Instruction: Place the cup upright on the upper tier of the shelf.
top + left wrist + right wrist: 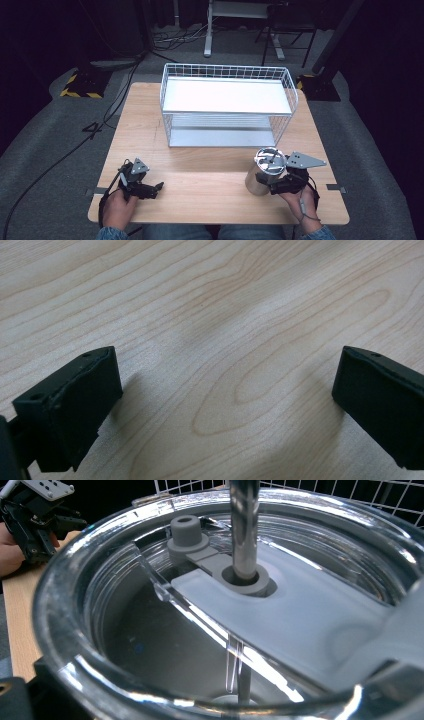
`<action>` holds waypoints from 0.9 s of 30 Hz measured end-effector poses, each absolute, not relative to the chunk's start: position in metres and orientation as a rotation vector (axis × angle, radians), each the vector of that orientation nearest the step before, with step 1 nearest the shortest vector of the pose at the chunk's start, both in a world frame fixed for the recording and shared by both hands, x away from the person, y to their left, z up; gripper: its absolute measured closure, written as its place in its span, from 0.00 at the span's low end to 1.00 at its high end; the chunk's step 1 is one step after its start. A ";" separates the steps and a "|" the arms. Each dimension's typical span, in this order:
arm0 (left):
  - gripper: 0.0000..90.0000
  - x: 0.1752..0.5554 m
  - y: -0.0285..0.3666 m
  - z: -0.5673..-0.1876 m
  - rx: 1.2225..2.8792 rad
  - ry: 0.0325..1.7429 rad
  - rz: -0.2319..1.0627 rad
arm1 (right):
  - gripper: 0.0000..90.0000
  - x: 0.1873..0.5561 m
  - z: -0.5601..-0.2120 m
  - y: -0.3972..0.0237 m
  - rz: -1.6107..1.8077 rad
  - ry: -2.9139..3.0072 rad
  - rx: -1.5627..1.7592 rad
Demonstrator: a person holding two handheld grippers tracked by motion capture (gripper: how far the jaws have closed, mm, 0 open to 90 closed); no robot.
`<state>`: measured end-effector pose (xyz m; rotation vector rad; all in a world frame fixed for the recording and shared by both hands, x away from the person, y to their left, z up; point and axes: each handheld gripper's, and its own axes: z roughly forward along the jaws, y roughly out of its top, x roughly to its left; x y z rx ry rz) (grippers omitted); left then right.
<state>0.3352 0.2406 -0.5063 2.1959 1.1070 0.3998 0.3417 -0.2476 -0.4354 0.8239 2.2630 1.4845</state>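
Note:
A steel tumbler (261, 176) with a clear lid (300, 610) and a metal straw (244, 525) stands slightly tilted at the table's front right. My right gripper (274, 187) is shut on the tumbler's side, and its camera looks straight down onto the lid from very close. At the front left, my left gripper (158, 187) rests low over the wooden table (200, 200). Its jaws stand wide apart in the left gripper view (227, 385), with only bare wood (240, 315) between them. The left gripper (35, 515) also appears far off in the right gripper view.
A white wire basket shelf (227, 107) with two levels stands at the middle back of the table; its wire rim (380, 492) shows behind the tumbler. Beyond the table are grey floor, cables and stand legs (210, 35).

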 end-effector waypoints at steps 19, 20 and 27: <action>0.00 0.335 0.241 -0.506 2.196 1.107 0.399 | 0.04 0.340 -0.428 -0.246 1.448 2.276 0.826; 0.00 0.335 0.241 -0.506 2.196 1.107 0.399 | 0.04 0.340 -0.425 -0.247 1.438 2.275 0.821; 0.00 0.335 0.241 -0.506 2.196 1.107 0.400 | 0.04 0.340 -0.407 -0.248 1.433 2.272 0.816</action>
